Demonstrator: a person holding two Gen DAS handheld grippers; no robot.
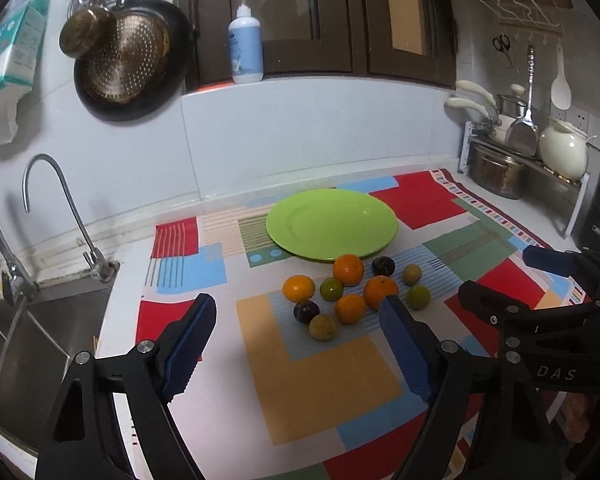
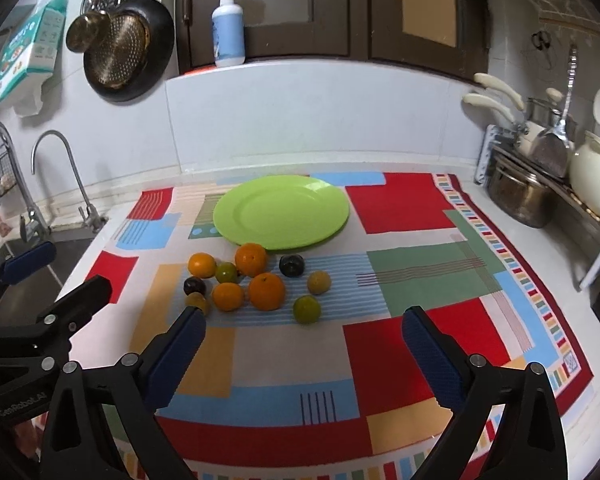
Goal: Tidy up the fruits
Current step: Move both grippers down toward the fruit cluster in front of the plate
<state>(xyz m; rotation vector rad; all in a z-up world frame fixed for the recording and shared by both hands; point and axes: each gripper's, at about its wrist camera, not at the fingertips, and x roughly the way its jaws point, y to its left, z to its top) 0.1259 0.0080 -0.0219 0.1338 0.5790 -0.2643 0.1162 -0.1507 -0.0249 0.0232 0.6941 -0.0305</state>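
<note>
The green plate [image 1: 332,224] lies on the colourful cloth [image 1: 324,380] near the back wall, with nothing on it. Just in front of the plate sits a cluster of fruits [image 1: 352,292]: four oranges, two dark plums and some small green and yellowish ones, all on the cloth. The left gripper [image 1: 300,344] and the right gripper [image 2: 304,344] hover in front of the fruits, both with fingers wide apart, holding nothing.
</note>
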